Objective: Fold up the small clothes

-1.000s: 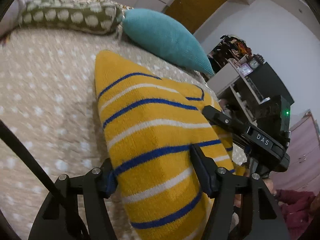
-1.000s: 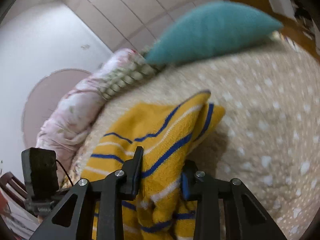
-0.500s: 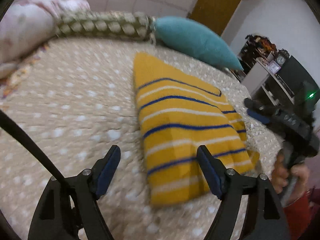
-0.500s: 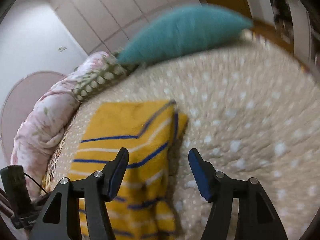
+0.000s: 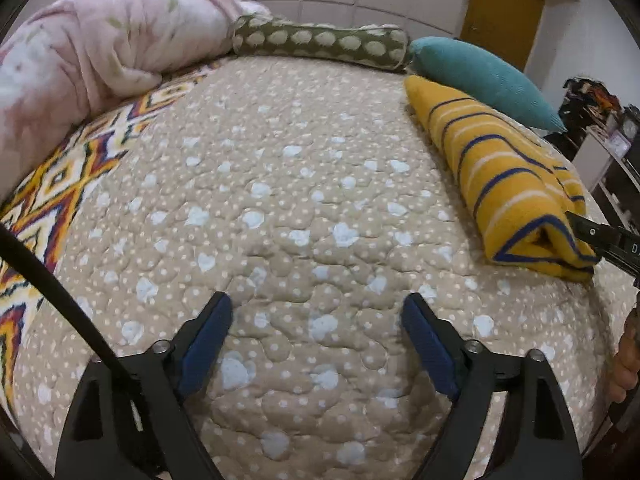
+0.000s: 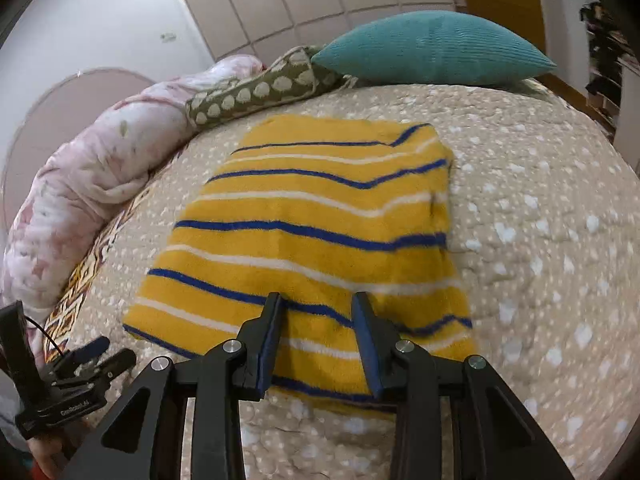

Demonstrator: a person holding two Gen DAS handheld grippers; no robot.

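Observation:
A folded yellow garment with blue and white stripes [image 6: 320, 216] lies flat on the beige dotted bedspread [image 6: 540, 240]. In the left wrist view it [image 5: 508, 176] lies at the far right, below the teal pillow. My right gripper [image 6: 318, 304] is over the garment's near edge, its jaws partly open with fabric between them, not clamped. Its fingers [image 5: 600, 236] also show in the left wrist view at the garment's near end. My left gripper [image 5: 318, 312] is open and empty over bare bedspread [image 5: 280, 200], well left of the garment.
A teal pillow [image 6: 432, 48], a green dotted bolster [image 6: 256, 92] and a pink floral duvet [image 6: 80, 176] line the head and left side of the bed. A patterned blanket edge [image 5: 60, 184] shows at left. Shelves [image 5: 608, 140] stand past the bed's right edge.
Both grippers let go of the garment and opened. The garment now lies flat on the bed. My left gripper has pulled away to the left. My right jaws have narrowed again over the near edge.

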